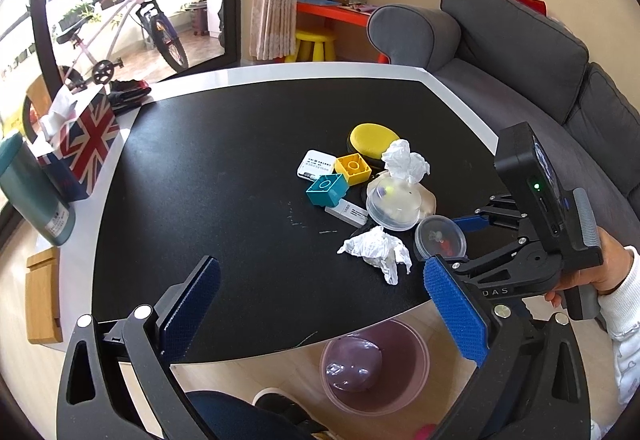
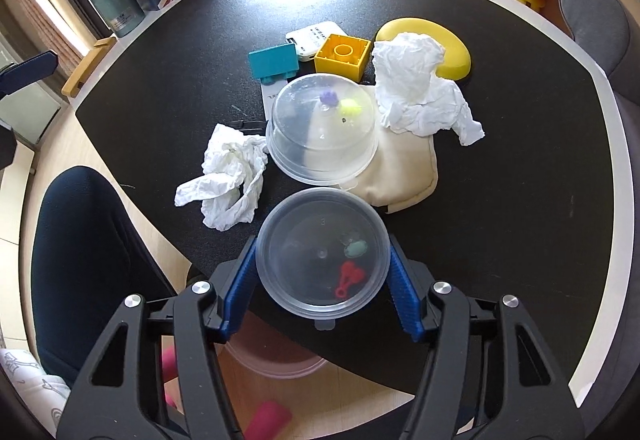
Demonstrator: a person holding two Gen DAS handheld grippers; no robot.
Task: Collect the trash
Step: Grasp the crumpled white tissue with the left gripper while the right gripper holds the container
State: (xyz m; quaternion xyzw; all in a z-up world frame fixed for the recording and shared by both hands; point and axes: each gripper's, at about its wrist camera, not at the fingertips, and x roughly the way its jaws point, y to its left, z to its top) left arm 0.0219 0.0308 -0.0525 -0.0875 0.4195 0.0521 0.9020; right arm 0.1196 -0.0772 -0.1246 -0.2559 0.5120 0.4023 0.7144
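Observation:
My right gripper point(image 2: 323, 272) is shut on a clear round plastic container point(image 2: 323, 252) with small red and green bits inside, near the table's front edge; it also shows in the left wrist view point(image 1: 440, 237). A second clear container point(image 2: 323, 132) sits upside down beyond it. One crumpled white tissue point(image 2: 228, 176) lies to its left, another point(image 2: 420, 88) to its right. My left gripper point(image 1: 320, 304) is open and empty above the table's front edge. A pink trash bin point(image 1: 374, 364) stands on the floor below.
A yellow block point(image 2: 342, 56), teal block point(image 2: 274, 62), white card point(image 2: 316, 34), yellow pad point(image 2: 440, 44) and beige pouch point(image 2: 404, 176) lie on the black table point(image 1: 220, 180). A Union Jack tissue box point(image 1: 80, 144) and teal flask point(image 1: 32, 188) stand left. A grey sofa point(image 1: 520, 52) is right.

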